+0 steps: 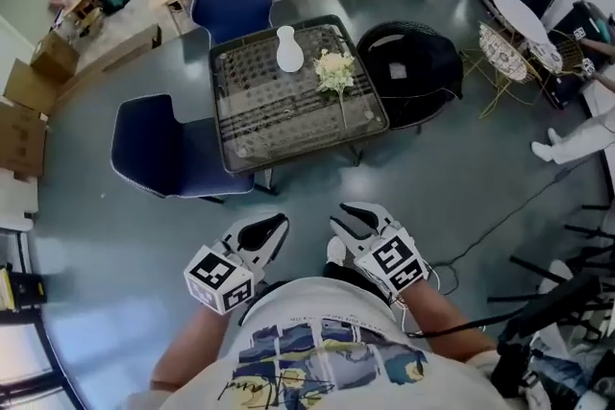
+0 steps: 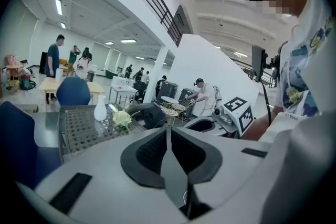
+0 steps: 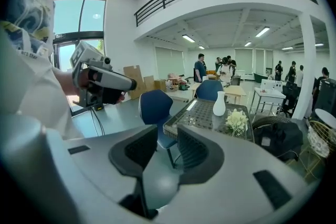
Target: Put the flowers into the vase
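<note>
- The left tongs (image 1: 277,224) are held low in front of the person (image 1: 327,350), tilted a little downward; in the left gripper view their jaws meet along one line, pressed together with nothing between them
- The right tongs (image 1: 346,214) sit just beside them on the person's right, also tilted downward; in the right gripper view the jaws stand apart with a clear gap and nothing held in it
- The flowers (image 1: 334,70), a pale cream bunch, lie on the bench (image 1: 252,132) toward its far right part, the stem running toward the near edge
- The vase (image 1: 289,51), white and narrow-necked, stands upright on the bench just beside the blooms, on their left and slightly farther away
- Both tongs are well apart from the bench, with grey floor (image 1: 144,235) between
- A blue chair (image 1: 159,149) stands at the bench's left side, a second blue chair (image 1: 231,3) at its far side, and a black seat (image 1: 413,62) at its right
</note>
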Demonstrator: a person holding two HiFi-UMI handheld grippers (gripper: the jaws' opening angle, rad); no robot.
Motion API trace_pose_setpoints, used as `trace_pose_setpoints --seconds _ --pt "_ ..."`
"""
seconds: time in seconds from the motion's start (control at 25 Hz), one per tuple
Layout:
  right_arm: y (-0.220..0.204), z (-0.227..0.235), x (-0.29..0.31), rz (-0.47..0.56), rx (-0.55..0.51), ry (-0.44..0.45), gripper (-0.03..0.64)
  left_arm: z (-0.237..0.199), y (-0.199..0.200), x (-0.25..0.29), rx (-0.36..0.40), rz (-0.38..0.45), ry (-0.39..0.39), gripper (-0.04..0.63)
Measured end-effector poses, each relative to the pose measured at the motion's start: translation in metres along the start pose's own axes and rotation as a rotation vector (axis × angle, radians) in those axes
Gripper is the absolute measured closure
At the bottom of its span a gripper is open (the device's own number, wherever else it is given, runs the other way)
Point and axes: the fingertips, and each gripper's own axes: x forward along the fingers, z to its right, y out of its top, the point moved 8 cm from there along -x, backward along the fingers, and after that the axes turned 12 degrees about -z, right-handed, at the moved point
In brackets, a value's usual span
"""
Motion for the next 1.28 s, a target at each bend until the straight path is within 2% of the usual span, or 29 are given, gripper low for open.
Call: trace_pose_setpoints --seconds 0.16,0.36,0.48,0.6,0.76,0.92,1.12,1.28 --pt "-0.007 0.048 0.004 0.006 0.024 0.006 0.499 -0.008 0.021 0.042 -0.003 -0.007 0.005 0.568" --pt "-0.010 0.097 0.021 -0.016 0.071 0.008 0.499 -0.025 0.043 0.075 -0.016 -0.050 -0.008 0.531" --pt "-0.017 0.120 0.033 -0.026 0.090 0.018 0.499 -0.037 0.041 0.092 -0.009 -0.066 -0.009 0.507" --pt "-0.025 0.144 0.049 -0.052 0.091 0.006 0.499 -0.054 0.040 0.108 -0.021 -0.044 -0.009 0.503" --pt "0.022 0.182 0.083 -0.095 0.086 -0.026 0.499 -0.112 0.078 0.098 -0.041 -0.006 -0.014 0.503" --pt "0.065 0.228 0.118 -0.128 0.075 -0.065 0.499 -0.164 0.108 0.093 -0.044 -0.001 -0.021 0.503" --pt "0.085 0.290 0.165 -0.149 0.130 -0.073 0.499 -0.205 0.115 0.092 -0.047 -0.010 0.002 0.503" --pt "0.096 0.340 0.200 -0.183 0.156 -0.057 0.499 -0.229 0.115 0.092 -0.134 0.009 0.068 0.505"
